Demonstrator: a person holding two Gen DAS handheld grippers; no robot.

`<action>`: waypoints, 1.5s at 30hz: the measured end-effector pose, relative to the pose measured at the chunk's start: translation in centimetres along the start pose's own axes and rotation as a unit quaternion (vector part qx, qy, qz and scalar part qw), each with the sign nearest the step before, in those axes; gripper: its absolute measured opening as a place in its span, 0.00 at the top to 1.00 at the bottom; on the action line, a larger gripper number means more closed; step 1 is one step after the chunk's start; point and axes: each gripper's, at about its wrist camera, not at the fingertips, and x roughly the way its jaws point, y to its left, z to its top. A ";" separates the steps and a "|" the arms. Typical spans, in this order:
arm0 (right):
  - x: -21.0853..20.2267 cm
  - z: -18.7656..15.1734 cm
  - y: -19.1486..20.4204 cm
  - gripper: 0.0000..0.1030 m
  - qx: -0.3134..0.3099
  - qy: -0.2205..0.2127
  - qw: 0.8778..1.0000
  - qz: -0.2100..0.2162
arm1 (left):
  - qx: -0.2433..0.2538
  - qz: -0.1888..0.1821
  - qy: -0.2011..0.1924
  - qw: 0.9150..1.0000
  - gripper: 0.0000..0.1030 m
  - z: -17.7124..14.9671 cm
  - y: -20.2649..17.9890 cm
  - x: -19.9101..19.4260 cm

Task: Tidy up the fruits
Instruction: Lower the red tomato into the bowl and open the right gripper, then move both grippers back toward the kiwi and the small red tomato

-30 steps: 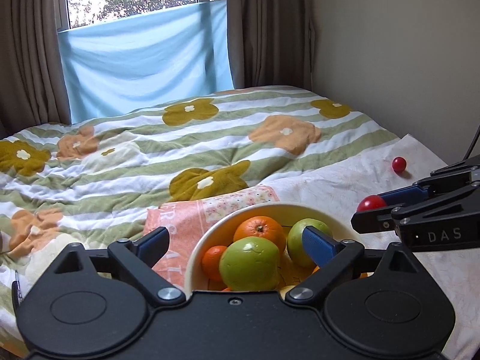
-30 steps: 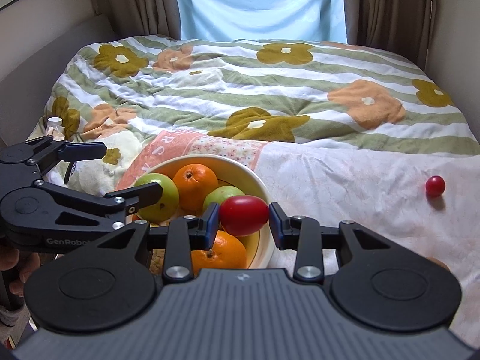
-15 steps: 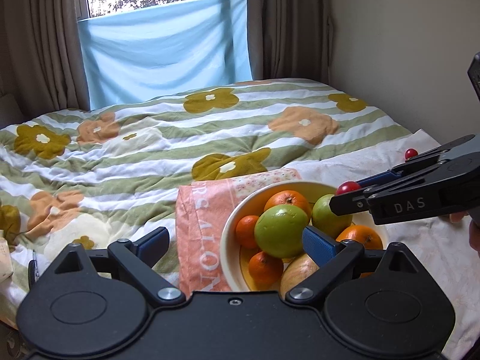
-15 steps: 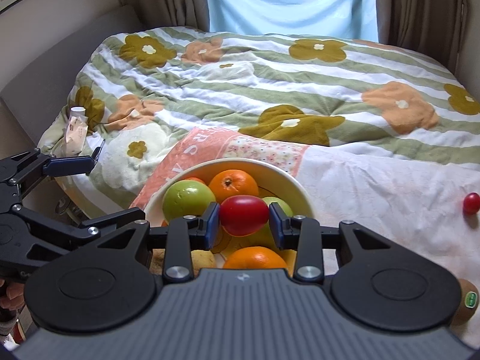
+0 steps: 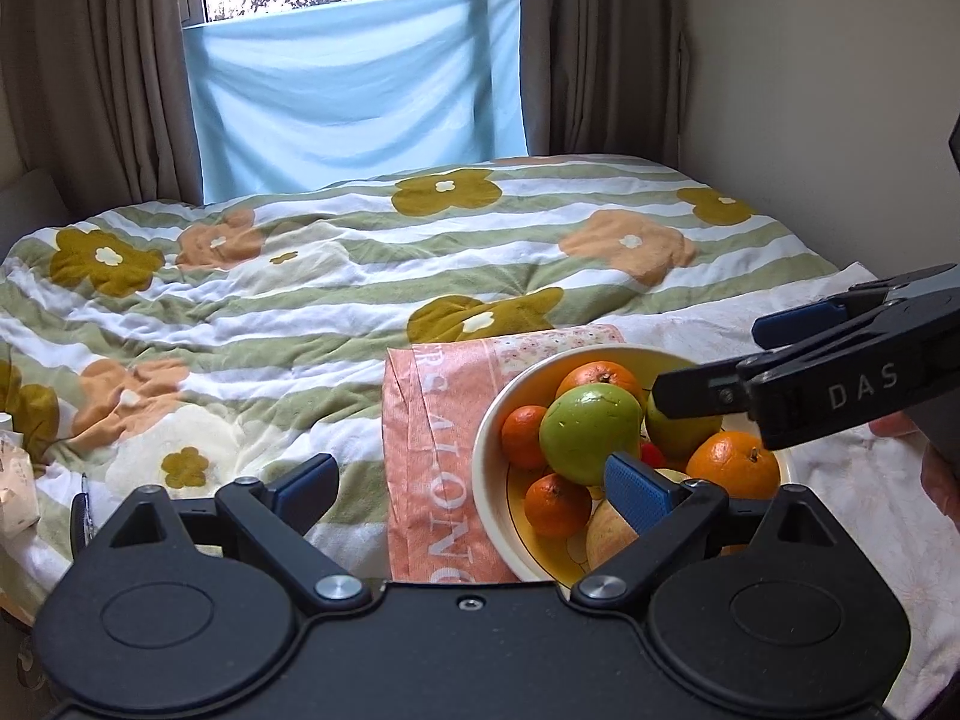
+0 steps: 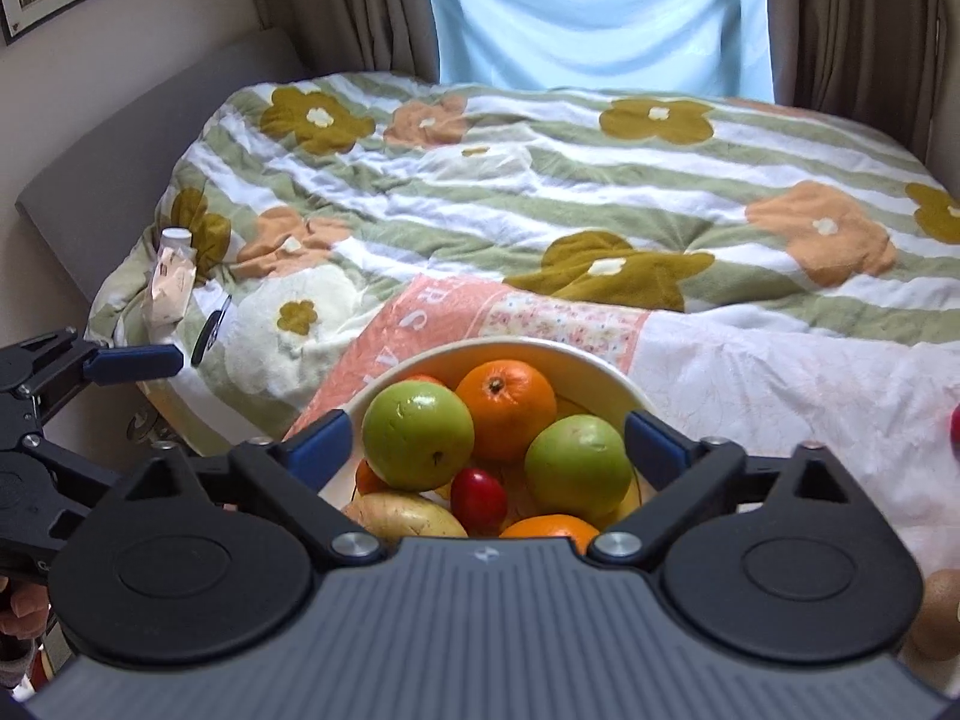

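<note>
A cream bowl [image 6: 591, 363] on the bed holds green apples [image 6: 418, 435], oranges [image 6: 506, 408], a pale fruit and a small red tomato [image 6: 478, 498]. My right gripper [image 6: 487, 443] is open just above the bowl, the tomato lying loose below its fingers. In the left wrist view the bowl [image 5: 489, 441] sits at right, and the right gripper [image 5: 810, 354] reaches over it from the right. My left gripper [image 5: 474, 489] is open and empty, beside the bowl's left rim.
The bowl stands on a pink cloth [image 5: 441, 438] over a floral quilt [image 5: 336, 276]. Another red fruit [image 6: 955, 429] and a kiwi [image 6: 939, 612] lie on the white sheet at right. A small packet [image 6: 171, 282] lies at the bed's left edge.
My right gripper has opened and let the red tomato drop into the bowl. Both grippers have shifted left relative to the bowl.
</note>
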 end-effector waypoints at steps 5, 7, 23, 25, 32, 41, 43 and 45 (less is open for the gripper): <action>-1.0 -0.1 -0.5 0.00 0.004 0.004 1.000 -0.015 | 0.001 0.002 -0.001 1.000 0.05 0.1 -0.4 -0.8; -1.7 -0.1 -0.6 0.00 0.003 0.003 1.000 -0.021 | 0.000 0.005 -0.003 1.000 0.05 0.2 -0.7 -1.4; -11.9 -0.6 -3.3 0.00 0.013 -0.041 0.997 -0.059 | 0.003 0.038 -0.033 0.999 0.05 1.1 -3.0 -7.9; -12.9 -0.7 -4.1 0.00 0.013 -0.048 0.997 -0.058 | -0.004 0.048 -0.033 0.998 0.05 0.9 -3.4 -8.7; -16.0 -1.5 -7.7 0.00 0.000 -0.054 0.998 -0.037 | -0.027 0.081 -0.028 0.996 0.05 0.6 -7.1 -10.7; -18.6 -2.6 -14.8 0.00 -0.026 -0.051 0.997 -0.042 | -0.038 0.068 -0.018 0.997 0.05 1.0 -15.5 -9.7; -18.7 -2.7 -16.6 0.00 -0.032 -0.048 0.997 -0.045 | -0.038 0.061 -0.018 0.997 0.05 1.3 -17.4 -9.0; -18.6 -2.7 -18.4 0.00 -0.040 -0.045 0.997 -0.048 | -0.036 0.053 -0.018 0.998 0.05 1.6 -19.4 -8.2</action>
